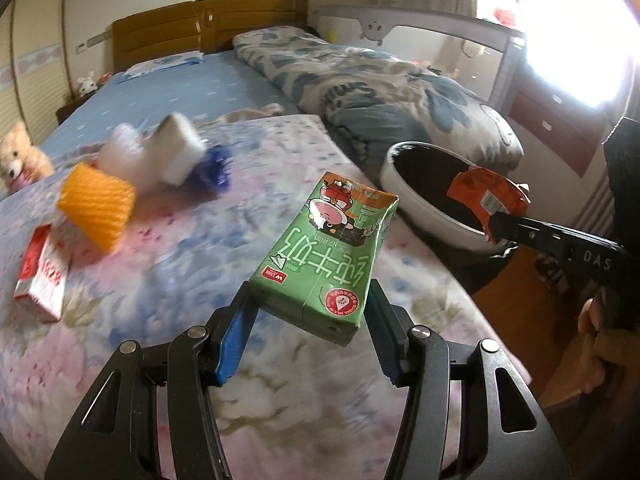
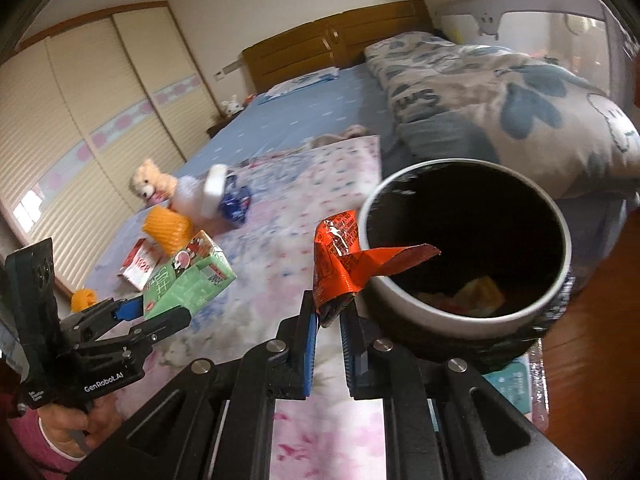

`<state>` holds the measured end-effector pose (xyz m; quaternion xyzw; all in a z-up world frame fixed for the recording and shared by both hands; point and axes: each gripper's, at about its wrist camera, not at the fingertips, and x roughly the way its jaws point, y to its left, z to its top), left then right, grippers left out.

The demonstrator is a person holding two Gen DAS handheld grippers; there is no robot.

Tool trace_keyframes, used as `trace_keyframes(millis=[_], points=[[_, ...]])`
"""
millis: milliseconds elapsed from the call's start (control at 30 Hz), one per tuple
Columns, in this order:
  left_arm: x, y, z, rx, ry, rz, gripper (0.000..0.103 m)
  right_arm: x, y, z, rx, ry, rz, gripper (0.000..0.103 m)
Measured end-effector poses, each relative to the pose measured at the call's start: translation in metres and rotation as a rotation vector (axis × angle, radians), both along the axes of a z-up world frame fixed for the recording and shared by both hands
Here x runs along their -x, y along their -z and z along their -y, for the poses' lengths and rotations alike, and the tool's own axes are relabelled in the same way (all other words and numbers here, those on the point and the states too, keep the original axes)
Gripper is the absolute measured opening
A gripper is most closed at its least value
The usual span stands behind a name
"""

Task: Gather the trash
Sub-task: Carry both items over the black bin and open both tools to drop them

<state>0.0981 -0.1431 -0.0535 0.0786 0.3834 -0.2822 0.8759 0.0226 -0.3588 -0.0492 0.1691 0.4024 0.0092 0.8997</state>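
My left gripper (image 1: 310, 300) is shut on a green milk carton (image 1: 324, 256) and holds it above the floral bedspread; the carton also shows in the right wrist view (image 2: 188, 280). My right gripper (image 2: 330, 308) is shut on a crumpled orange-red wrapper (image 2: 344, 256), held at the rim of the white trash bin (image 2: 460, 320) with a black liner. The wrapper's tip hangs over the bin opening. In the left wrist view the wrapper (image 1: 488, 196) sits over the bin (image 1: 404, 196). Some trash lies inside the bin.
More trash lies on the bed: an orange foam net (image 1: 98, 204), a red-white box (image 1: 42, 276), white foam pieces (image 1: 160, 152), a blue wrapper (image 1: 218, 166). A teddy bear (image 1: 18, 156) sits far left. A rolled quilt (image 1: 380, 88) lies behind the bin.
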Motion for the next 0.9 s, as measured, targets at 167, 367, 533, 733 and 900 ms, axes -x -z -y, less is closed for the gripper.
trace_keyframes(millis=[167,367,533,733,900], points=[[-0.001,-0.005,0.024,-0.001,0.040,0.011,0.053,0.003,-0.003,0.026,0.003,0.039,-0.002,0.011],[-0.003,-0.009,0.051,-0.007,0.073,0.014,0.053,0.002,0.001,0.047,-0.005,0.078,-0.010,0.011],[-0.007,-0.010,0.070,-0.015,0.095,0.016,0.053,0.000,0.004,0.059,-0.009,0.092,-0.016,0.011],[-0.018,-0.011,0.093,-0.026,0.109,0.007,0.053,-0.004,0.005,0.075,-0.014,0.104,-0.018,0.011],[-0.025,-0.012,0.111,-0.036,0.117,0.006,0.053,-0.011,0.009,0.087,-0.035,0.106,-0.031,0.011]])
